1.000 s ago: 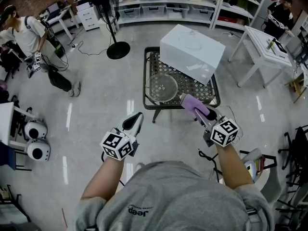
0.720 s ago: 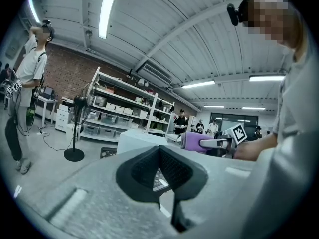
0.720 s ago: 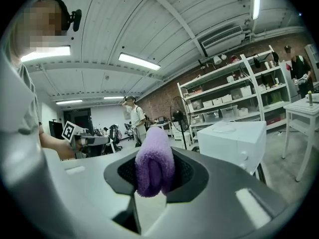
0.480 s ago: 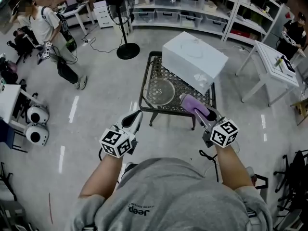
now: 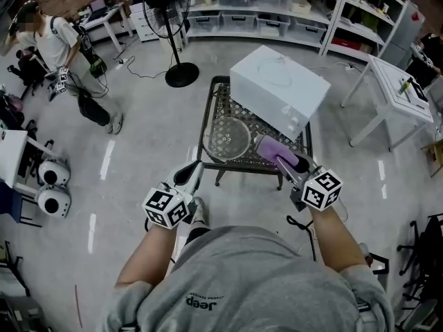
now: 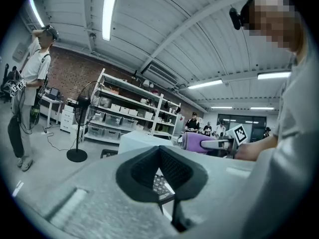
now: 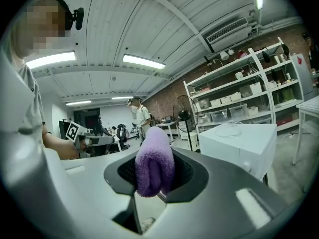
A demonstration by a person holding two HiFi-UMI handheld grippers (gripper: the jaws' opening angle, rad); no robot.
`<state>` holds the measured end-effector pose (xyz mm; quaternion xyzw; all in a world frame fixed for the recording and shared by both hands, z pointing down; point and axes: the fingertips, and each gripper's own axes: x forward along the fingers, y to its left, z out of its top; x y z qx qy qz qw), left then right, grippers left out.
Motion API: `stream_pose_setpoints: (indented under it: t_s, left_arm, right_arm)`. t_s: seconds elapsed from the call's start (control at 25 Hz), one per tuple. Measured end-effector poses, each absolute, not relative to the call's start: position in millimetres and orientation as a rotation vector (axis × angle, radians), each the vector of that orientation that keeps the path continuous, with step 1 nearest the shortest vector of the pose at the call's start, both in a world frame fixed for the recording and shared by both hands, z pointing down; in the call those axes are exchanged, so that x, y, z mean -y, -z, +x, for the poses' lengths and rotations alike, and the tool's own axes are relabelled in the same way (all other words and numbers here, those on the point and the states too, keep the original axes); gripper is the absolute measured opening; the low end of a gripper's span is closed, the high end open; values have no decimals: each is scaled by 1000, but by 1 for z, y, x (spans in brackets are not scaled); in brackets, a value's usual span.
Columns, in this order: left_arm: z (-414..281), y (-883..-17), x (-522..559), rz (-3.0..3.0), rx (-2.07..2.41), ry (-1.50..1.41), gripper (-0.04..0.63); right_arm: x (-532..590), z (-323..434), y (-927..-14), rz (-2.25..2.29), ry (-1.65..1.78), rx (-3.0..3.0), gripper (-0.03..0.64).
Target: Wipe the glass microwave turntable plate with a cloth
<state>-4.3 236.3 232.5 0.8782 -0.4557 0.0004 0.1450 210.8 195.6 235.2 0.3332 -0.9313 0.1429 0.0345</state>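
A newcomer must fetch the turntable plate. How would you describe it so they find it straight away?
In the middle of the open floor stands a black lattice table with a white microwave on its far right. The glass turntable plate lies flat on the table's near left part, beside the microwave: the only round, see-through thing there.

Glass plate (image 5: 228,137) beside white microwave (image 5: 279,88)

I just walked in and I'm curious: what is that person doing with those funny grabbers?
A person holds a tool in each hand. The right tool grips a folded purple fluffy cloth close to the black mesh metal table. The round clear glass plate lies on that table beside a big white box, not yet wiped. The left tool is shut and empty.
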Motion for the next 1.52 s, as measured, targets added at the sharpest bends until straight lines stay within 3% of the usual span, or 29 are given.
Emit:
stream_pose_setpoints:
  t_s: [0.76, 1.16, 1.52]
  left_arm:
    - [-122, -269, 9, 2682, 889, -109, -2]
    - [-95, -297, 64, 2656, 858, -159, -2]
    - [-41, -343, 65, 2447, 1177, -254, -2]
  right_arm:
    - [12, 74, -249, 1346, -486, 2669, 109]
    - [69, 86, -266, 1281, -516, 2660, 109]
    - [99, 131, -295, 930, -585, 2747, 109]
